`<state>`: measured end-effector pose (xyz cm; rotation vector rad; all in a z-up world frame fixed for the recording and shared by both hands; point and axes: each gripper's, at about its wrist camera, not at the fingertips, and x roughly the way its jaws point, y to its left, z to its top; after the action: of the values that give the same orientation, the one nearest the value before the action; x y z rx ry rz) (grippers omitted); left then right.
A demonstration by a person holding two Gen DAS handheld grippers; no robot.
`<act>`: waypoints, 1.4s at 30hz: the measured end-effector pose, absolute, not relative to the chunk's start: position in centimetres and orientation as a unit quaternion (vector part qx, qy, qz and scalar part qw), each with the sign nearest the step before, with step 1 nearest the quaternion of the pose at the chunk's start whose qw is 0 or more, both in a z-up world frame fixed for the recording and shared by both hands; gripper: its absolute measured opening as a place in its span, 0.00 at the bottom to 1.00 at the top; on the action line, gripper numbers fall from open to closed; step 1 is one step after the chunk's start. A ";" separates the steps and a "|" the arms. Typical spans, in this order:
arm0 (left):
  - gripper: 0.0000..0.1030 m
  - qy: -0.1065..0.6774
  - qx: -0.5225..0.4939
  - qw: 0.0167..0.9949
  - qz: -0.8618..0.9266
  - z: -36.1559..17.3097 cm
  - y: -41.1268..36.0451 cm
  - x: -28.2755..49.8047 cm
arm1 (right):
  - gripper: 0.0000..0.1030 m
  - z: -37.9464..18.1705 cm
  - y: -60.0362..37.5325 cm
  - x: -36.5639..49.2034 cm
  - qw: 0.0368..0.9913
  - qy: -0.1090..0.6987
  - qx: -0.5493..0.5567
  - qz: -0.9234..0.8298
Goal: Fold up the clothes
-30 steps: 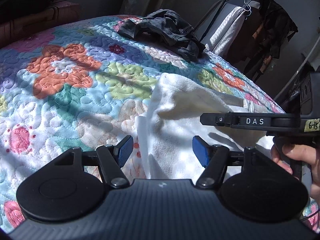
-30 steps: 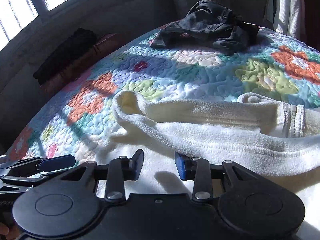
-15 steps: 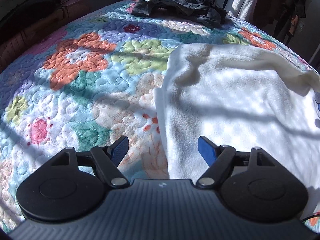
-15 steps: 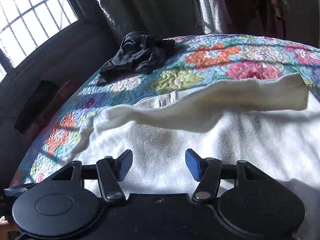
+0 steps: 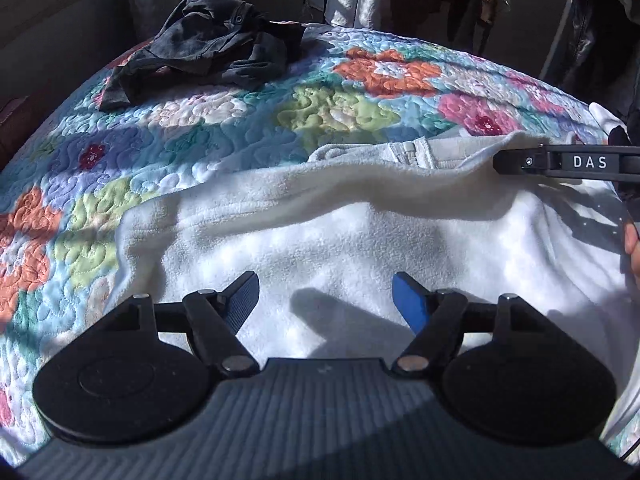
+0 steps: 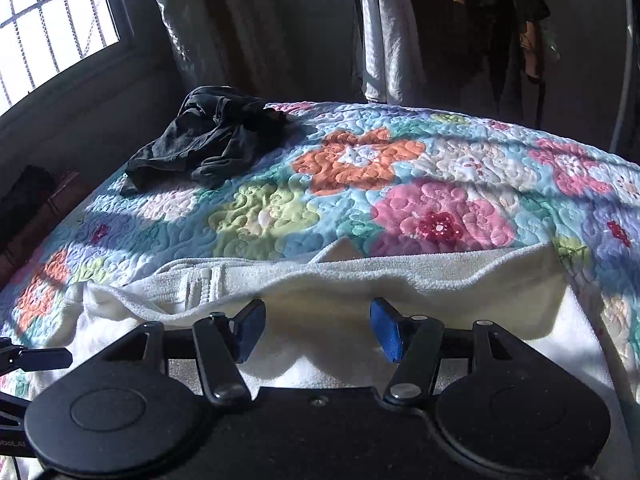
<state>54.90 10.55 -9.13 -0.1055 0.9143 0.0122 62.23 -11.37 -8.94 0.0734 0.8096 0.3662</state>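
Both the left tool [image 5: 325, 300] and right tool [image 6: 318, 330] hover spread above a plush cream zippered fleece [image 5: 360, 248] on the floral quilted bedspread [image 6: 360, 184], beyond it a crumpled dark garment [image 5: 208, 52].

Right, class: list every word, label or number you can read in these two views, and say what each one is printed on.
"DAS": white letters on the side of the right gripper, seen from the left wrist view.
Partial white lettering on the left gripper, at the left edge of the right wrist view: cut off and too small to read.
No text shows on the white garment, the quilt or the dark clothes.
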 end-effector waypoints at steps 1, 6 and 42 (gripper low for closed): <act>0.70 0.441 -0.085 0.894 0.000 -9.6 11.2 55.8 | 0.60 -9.4 -11.7 62.9 0.903 0.395 0.039 0.162; 0.73 0.447 -0.155 0.881 0.022 -10.3 13.6 57.2 | 0.60 -10.6 -14.4 64.1 0.909 0.401 0.042 0.105; 0.80 0.464 -0.232 0.854 0.049 -11.6 20.0 31.4 | 0.68 -7.9 -30.4 36.9 0.825 0.535 0.099 0.153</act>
<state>31.44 19.97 -11.60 -0.4875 0.9764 0.1038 36.89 -30.39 -7.94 0.2102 1.1378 0.3260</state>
